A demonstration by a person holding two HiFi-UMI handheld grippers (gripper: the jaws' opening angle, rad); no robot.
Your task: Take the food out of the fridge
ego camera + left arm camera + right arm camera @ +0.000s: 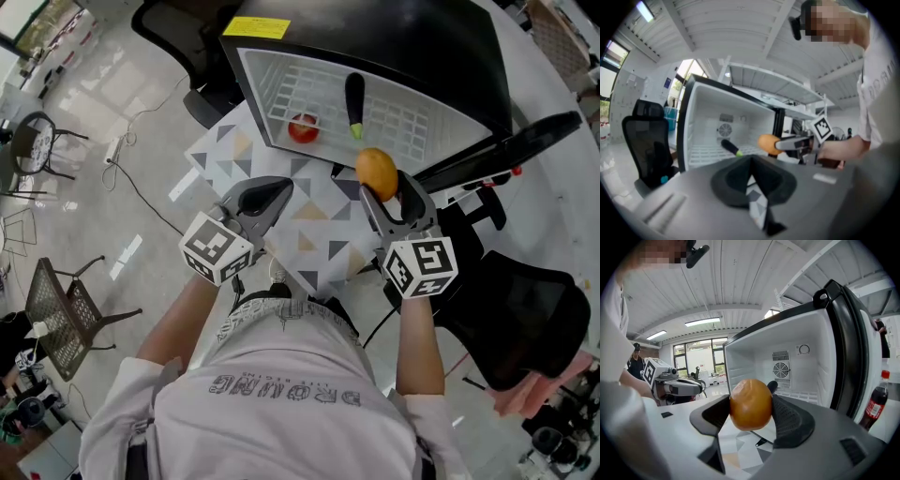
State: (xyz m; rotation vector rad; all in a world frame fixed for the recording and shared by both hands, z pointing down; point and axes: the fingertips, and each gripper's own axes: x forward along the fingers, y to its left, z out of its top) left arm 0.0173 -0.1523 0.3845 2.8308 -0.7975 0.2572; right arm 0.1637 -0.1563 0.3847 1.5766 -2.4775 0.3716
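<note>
Our right gripper (750, 405) is clamping a smooth, oval orange fruit (750, 399) between its two dark ribbed pads. We are holding it just outside the open mouth of the small black fridge with a white interior (394, 37), above the table cloth patterned in grey, white and tan triangles (314, 234). In the right gripper view the fruit's longer axis is standing roughly upright, its sides pressing against both pads. Our left gripper (751, 164) is hovering near by with its jaws together and nothing between them. Inside the fridge, a long dark aubergine (354, 98) is lying on the white wire shelf (412, 117), its long axis running front to back and its green end pointing toward the opening. A round red fruit (303, 127) is sitting just to its left, apart from it. The black fridge door (846, 348) is standing swung wide to the right, with a dark cola bottle with a red cap (877, 399) beside its outer edge. Bare cloth is lying open between the two grippers.
</note>
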